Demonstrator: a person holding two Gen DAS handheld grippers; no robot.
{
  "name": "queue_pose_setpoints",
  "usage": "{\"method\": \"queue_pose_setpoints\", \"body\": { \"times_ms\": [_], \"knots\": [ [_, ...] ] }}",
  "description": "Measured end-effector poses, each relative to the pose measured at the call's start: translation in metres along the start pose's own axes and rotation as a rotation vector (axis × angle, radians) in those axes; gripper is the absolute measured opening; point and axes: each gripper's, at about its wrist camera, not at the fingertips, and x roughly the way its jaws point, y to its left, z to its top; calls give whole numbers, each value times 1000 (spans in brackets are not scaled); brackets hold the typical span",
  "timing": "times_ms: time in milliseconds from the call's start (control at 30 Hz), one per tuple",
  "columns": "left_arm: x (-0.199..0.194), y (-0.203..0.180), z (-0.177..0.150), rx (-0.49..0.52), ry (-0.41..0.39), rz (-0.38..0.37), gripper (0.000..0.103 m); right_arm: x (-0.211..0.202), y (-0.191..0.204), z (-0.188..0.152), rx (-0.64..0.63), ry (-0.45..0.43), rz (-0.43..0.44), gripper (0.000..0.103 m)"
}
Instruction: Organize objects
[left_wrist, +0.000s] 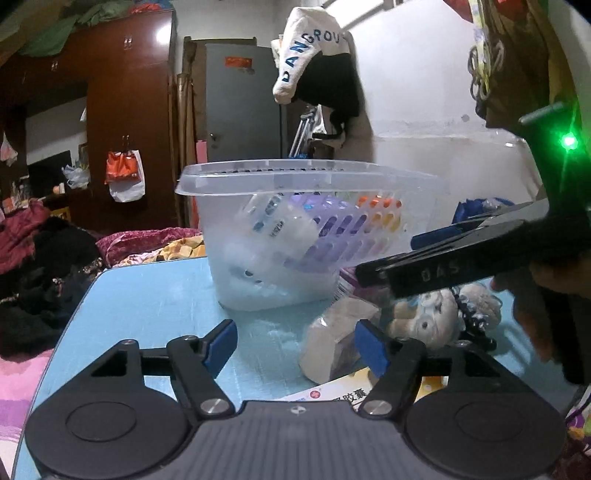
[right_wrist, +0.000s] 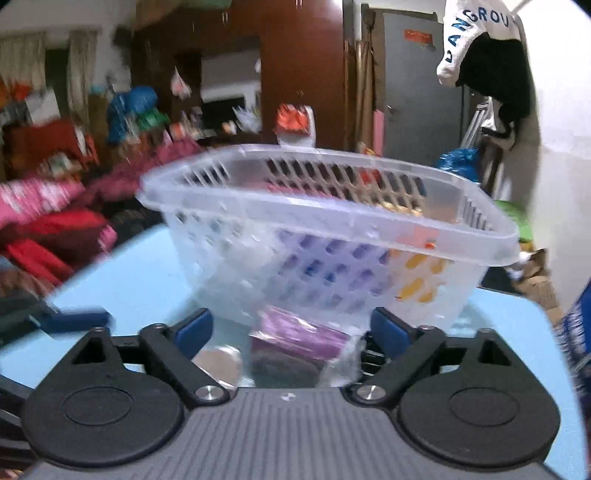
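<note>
The clear slotted basket (left_wrist: 295, 206) stands mid-table on the pale blue tabletop (left_wrist: 147, 295), and it is already partly filled: a white bottle (left_wrist: 284, 225) leans inside against purple and orange packs (left_wrist: 354, 229). So the sorting looks well under way, not finished. At about four o'clock from the basket, still loose on the table, lie a wrapped pale bundle (left_wrist: 332, 343), a small plush toy (left_wrist: 432, 317) and a printed box (left_wrist: 332, 395); a purple packet (right_wrist: 295, 332) sits just in front of the basket. The left gripper (left_wrist: 295, 343) has its jaws apart, holding nothing. The right gripper (right_wrist: 291, 328) is also spread and empty, hovering over the purple packet.
</note>
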Motion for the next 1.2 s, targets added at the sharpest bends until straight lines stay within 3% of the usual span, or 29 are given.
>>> {"method": "queue_pose_setpoints", "body": {
  "times_ms": [167, 300, 400, 533, 600, 733, 800, 900, 967, 1033, 1100, 1200],
  "knots": [
    [11, -3, 0, 4, 29, -28, 74, -14, -35, -6, 92, 0, -16, 79],
    [20, -7, 0, 22, 66, -31, 74, -30, -20, -2, 63, -47, 66, 80],
    [23, -8, 1, 27, 80, -39, 74, -23, -8, 8, 45, -27, 110, 82],
    [27, -10, 0, 32, 107, -43, 59, -6, -9, 12, 57, 1, 112, 83],
    [27, -10, 0, 25, 108, -47, 58, -7, -6, 14, 32, -24, 123, 83],
    [24, -6, -1, 25, 105, -38, 58, -22, 7, 17, -41, -76, 39, 82],
    [24, -3, -1, 19, 108, -34, 58, -28, 5, 19, -68, -62, 18, 87],
    [24, 1, -1, 4, 106, -33, 58, -38, -9, 19, -57, -31, 68, 88],
    [25, 2, 1, -5, 106, -31, 58, -50, -22, 18, 0, -59, 79, 88],
    [26, 3, 2, -3, 101, -21, 56, -63, -27, 16, 53, -111, 167, 89],
    [25, 3, 2, 13, 97, 7, 54, -56, -16, 18, 56, -107, 252, 91],
    [23, 9, 1, 15, 103, 10, 53, -25, 1, 23, 49, -46, 269, 90]
  ]
}}
